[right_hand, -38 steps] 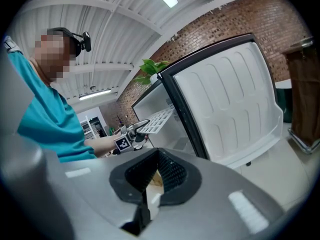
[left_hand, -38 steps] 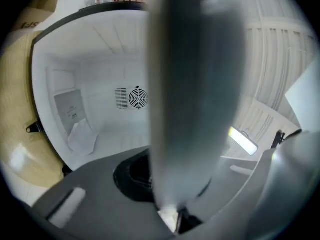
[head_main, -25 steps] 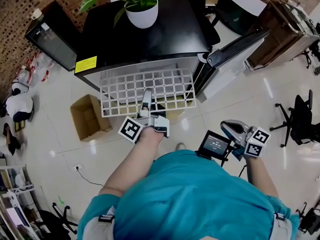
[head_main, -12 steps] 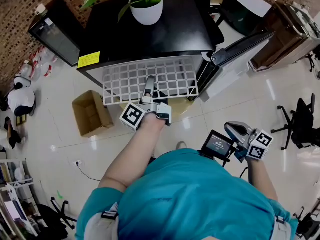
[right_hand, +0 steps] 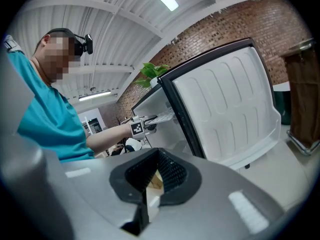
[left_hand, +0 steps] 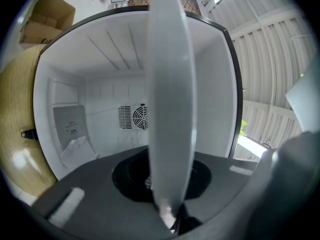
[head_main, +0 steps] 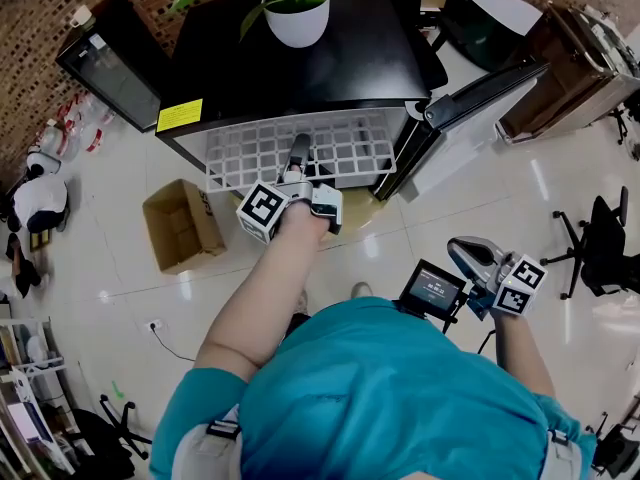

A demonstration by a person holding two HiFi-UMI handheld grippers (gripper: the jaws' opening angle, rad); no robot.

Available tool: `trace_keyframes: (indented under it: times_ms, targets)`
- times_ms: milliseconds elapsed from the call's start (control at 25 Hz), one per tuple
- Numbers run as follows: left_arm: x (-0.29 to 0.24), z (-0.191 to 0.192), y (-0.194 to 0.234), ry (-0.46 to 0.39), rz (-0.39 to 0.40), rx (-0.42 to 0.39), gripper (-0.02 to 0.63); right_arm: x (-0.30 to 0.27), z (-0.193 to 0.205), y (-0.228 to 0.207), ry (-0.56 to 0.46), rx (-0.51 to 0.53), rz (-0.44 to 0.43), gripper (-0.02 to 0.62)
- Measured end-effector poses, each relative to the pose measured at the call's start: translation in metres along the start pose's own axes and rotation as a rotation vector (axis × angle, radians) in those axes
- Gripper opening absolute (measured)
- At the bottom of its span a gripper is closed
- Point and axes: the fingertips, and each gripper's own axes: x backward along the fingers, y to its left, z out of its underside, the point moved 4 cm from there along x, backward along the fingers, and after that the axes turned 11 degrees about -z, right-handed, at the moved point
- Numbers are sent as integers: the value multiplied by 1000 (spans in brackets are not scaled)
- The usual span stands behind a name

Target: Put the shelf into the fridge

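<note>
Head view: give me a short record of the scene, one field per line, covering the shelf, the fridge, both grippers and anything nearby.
shelf: white grid, lying flat, far part inside the fridge opening, near part sticking out
fridge: black, white inside
door: swung open at the right
left gripper: shut on the shelf's near edge
right gripper: shut, empty, away from the fridge
on top: potted plant
floor: open cardboard box left of fridge

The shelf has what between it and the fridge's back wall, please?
Bare space: in the left gripper view nothing stands between the shelf and the back wall's fan grille.
</note>
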Motion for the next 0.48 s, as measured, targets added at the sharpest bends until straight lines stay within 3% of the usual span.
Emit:
trace_keyframes:
  times_ms: [480]
  targets:
    - [-28,-8,-4,-3,-3,-28,28,-2,-29,-1,-22,56,4,2]
